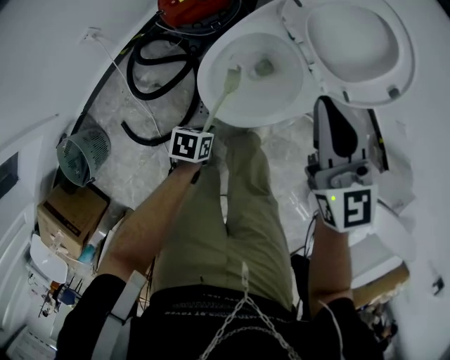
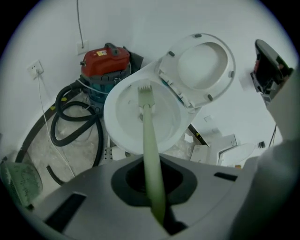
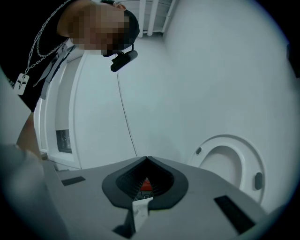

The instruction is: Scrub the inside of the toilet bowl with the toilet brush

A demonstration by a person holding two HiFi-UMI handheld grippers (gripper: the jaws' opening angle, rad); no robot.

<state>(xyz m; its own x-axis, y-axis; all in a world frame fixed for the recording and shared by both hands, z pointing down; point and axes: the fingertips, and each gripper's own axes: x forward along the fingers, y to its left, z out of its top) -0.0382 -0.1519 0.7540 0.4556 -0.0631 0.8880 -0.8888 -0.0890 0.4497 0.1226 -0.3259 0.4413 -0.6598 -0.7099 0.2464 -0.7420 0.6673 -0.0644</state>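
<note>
Left gripper (image 2: 152, 180) is pinching the toilet brush (image 2: 149, 136) inside the toilet bowl (image 1: 281, 98), sweeping strokes apparently due next; right gripper (image 3: 146, 159) is idling closed, empty

Floor (image 1: 137, 169) carries vacuum (image 1: 193, 10), basket (image 1: 83, 150) (mesh).

Toilet brush (image 1: 225, 91): we see a pale green handle and a white bristle head, tilted down, head inside the bowl.
Toilet bowl (image 1: 209, 84): we see it white, uncovered.
</note>
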